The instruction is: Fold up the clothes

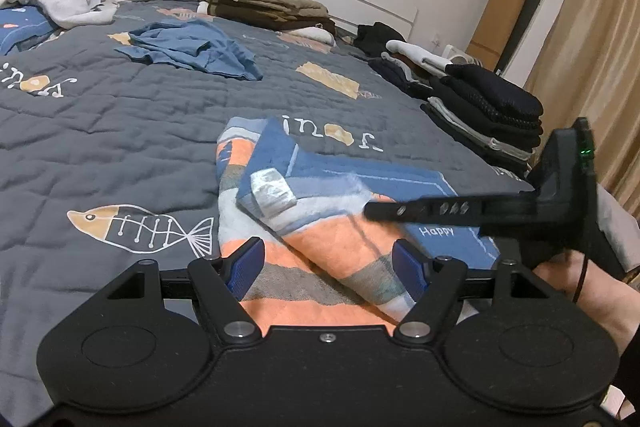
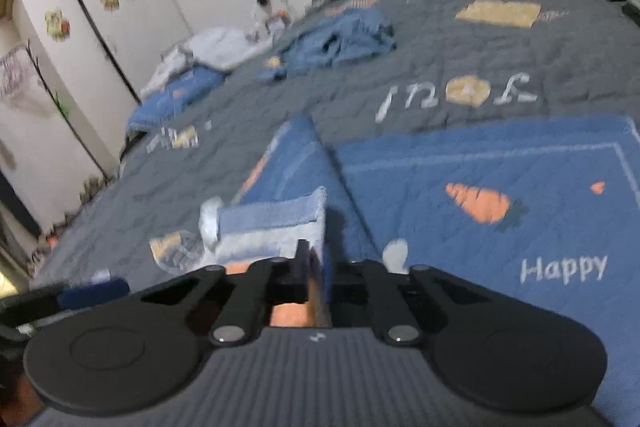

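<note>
Blue-and-orange towel lay partly folded on the grey quilt, right in front of both grippers. Left gripper hung w/ jaws wide apart over the folded orange end, pads not pressing it. Right gripper was clamped tight on the towel's blue edge, lifting it.

The right gripper has its jaws closed on a raised fold of the blue towel, pinching the edge. The towel, with a carrot picture and the word "Happy", lies on the grey quilted bed. Beyond the towel sits a crumpled blue garment. White wardrobe doors stand left of the bed.
</note>
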### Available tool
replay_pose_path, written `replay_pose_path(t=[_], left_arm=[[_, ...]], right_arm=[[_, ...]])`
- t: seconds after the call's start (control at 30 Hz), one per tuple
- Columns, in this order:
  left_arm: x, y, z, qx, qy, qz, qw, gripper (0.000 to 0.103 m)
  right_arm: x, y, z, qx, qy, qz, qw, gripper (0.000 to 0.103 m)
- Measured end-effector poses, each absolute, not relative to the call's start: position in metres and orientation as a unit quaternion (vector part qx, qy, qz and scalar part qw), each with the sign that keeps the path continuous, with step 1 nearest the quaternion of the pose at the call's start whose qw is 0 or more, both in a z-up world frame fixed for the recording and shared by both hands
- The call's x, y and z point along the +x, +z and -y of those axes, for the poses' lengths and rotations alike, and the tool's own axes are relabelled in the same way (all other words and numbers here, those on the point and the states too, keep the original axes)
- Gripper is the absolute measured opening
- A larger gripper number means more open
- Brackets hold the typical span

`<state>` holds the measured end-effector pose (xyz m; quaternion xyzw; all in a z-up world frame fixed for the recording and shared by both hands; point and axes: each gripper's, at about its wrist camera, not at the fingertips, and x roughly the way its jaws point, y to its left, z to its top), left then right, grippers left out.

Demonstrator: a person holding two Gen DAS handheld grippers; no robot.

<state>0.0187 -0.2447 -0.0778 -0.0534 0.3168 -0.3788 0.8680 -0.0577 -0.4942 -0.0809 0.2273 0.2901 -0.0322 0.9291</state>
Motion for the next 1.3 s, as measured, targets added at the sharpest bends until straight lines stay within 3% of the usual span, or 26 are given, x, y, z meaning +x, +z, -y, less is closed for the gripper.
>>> replay_pose_path(t=[0.43,0.93,1.17,1.3], left_arm=[[0.024,-0.076,0.242,-0.061,-0.384,-0.317,0.865,0.07],[0.032,-0.082,0.242,-0.065,-0.392,-0.328,0.857,0.07],[0.032,-0.081,0.24,-0.067,-0.392,-0.326,0.857,0.07],[0.031,-0.081,0.241,-0.066,-0.395,-0.327,0.856,0.07]], right_arm=[[-0.085,-0.035,0.576,0.165,-0.191,-0.215,0.944,0.003],[-0.061,-0.101,0.66,0.134,-0.304,-0.287,0.898,0.003],[-0.073,-0.09,0.666,0.145,-0.329,-0.248,0.899,0.003],[-0.071,-0.094,0.675,0.151,-0.325,-0.276,0.892,0.003]])
